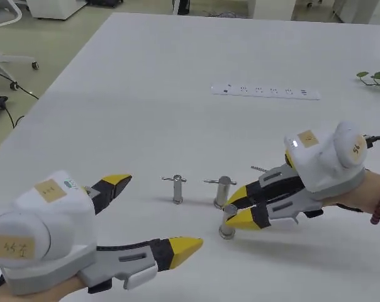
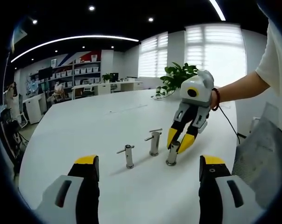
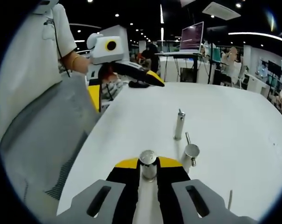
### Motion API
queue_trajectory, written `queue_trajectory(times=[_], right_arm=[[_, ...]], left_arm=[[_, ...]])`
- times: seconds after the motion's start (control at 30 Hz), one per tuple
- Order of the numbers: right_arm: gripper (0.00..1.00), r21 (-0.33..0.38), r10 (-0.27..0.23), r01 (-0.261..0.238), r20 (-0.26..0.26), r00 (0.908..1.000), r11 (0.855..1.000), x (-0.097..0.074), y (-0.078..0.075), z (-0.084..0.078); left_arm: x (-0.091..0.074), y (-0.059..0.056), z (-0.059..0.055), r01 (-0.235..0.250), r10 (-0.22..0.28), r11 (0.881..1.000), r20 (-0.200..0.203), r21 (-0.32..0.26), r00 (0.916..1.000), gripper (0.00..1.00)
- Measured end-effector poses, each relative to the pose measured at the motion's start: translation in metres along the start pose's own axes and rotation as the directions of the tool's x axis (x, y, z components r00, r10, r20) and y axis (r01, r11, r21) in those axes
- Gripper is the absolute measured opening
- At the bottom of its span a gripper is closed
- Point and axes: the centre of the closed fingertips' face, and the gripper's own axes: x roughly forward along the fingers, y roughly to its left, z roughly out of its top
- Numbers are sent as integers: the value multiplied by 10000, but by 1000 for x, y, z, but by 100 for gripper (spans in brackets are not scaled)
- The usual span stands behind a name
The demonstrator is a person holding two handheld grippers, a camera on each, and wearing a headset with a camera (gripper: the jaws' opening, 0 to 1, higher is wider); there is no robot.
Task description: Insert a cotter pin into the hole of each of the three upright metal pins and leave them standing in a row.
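Three upright metal pins stand on the white table (image 1: 146, 94). The left pin (image 1: 177, 189) (image 2: 128, 156) and the middle pin (image 1: 223, 191) (image 2: 154, 143) each carry a cotter pin crosswise through the top. My right gripper (image 1: 241, 207) (image 2: 180, 141) is shut on the third pin (image 1: 226, 224) (image 3: 148, 165), which stands slightly nearer me. In the right gripper view the other two pins (image 3: 179, 125) (image 3: 191, 152) stand just beyond the jaws. My left gripper (image 1: 151, 214) (image 2: 149, 170) hovers open to the left of the row, holding nothing.
A loose cotter pin (image 1: 259, 168) lies on the table behind the right gripper. A white power strip (image 1: 265, 91) lies farther back, and a plant (image 1: 379, 74) stands at the right edge. A person's arm and a grey bag appear at the table's side.
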Motion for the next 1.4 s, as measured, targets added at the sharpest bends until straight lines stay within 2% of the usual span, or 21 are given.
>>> queue_trajectory(times=[0.2,0.43,0.6,0.83,0.97,1.07,1.3,1.33,1.4], right_arm=[[15,41,141,-140,-165,9998,9999,1,0,1],[16,310,36,-40,146,9999,9995,-2,1,7],[18,1063,-194,134,550,9983,9942,-8,1,15],[21,1620,-629,523,608,9962,9854,-18,-3,19],[28,2226,-1074,974,329,9937,9700,-26,-9,16],[29,2252,-1347,1255,259,9905,9662,-31,-14,14],[31,2860,-2353,2269,-52,9719,9310,-48,-31,6],[32,2972,-2563,2479,-109,9665,9221,-51,-35,5],[32,3020,-2788,2723,-222,9601,9136,-55,-41,3]], left_arm=[[1,0,1,19,-19,10000,10,17,10000,88],[-1,1,1,-2,2,10000,5,55,10000,88],[0,0,2,-6,6,10000,31,63,10000,89],[1,-2,3,23,-24,10000,60,88,10000,90],[1,-3,3,44,-45,9999,79,92,10000,91],[2,-4,3,54,-54,9999,87,93,9999,92],[3,-4,4,9,-12,9998,179,177,9998,96],[3,-4,4,25,-28,9999,164,144,9999,96],[3,-4,4,45,-48,9999,160,164,9999,96]])
